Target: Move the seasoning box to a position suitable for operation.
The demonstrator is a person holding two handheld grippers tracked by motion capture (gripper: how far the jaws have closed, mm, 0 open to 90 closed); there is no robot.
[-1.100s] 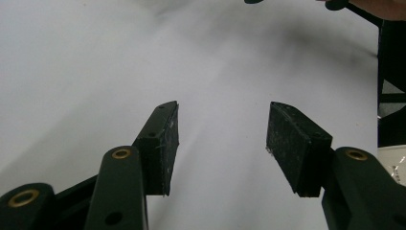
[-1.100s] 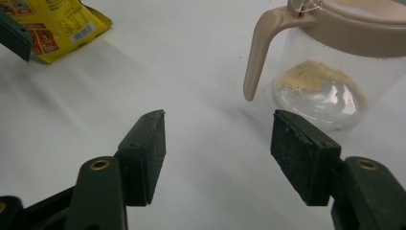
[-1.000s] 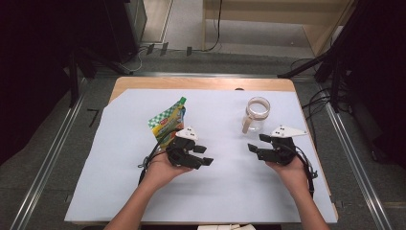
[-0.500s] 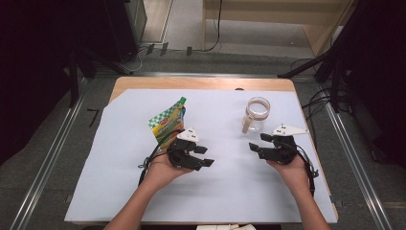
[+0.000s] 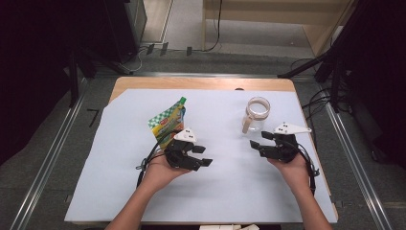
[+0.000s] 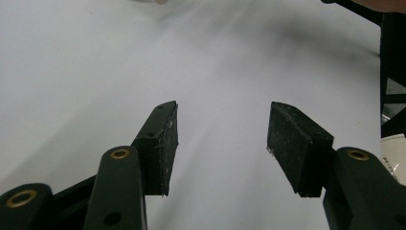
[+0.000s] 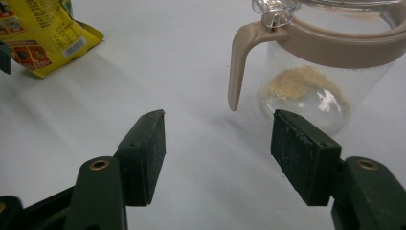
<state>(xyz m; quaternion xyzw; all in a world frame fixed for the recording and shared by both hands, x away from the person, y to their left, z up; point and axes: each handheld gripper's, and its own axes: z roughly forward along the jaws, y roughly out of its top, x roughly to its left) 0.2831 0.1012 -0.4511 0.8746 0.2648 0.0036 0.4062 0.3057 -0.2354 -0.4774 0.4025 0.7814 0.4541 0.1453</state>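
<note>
The right gripper (image 7: pixel 218 158) is held with its jaws spread apart and nothing between them, low over the white sheet (image 5: pixel 225 187). The left gripper (image 6: pixel 220 143) is likewise spread and empty, aimed across bare sheet. In the high view the right gripper (image 5: pixel 262 140) is seen just beside the jug (image 5: pixel 256 115), not touching it, and the left gripper (image 5: pixel 202 156) is seen close to the lower end of the pouch (image 5: pixel 168 122), also apart from it.

The jug is judged to be a stiff, clear, smooth-walled vessel, light because little is in it, and likely slippery on its round body. The beige handle (image 7: pixel 242 62) is judged the best place to be gripped, since a flat, narrow bar is offered there; the wide body would probably not be spanned well by the jaws. The pouch (image 7: pixel 45 33) is judged soft and crinkly, easily crushed, and best pinched at its flat sealed edge or near the green cap (image 5: pixel 182 100).

A small heap of tan powder (image 7: pixel 301 84) at the bottom of the jug is revealed by the right gripper view, along with the printed label on the pouch; these cannot be made out from above. The layout of both things on the table (image 5: pixel 201 84), and the hands behind the grippers, are given by the high view.
</note>
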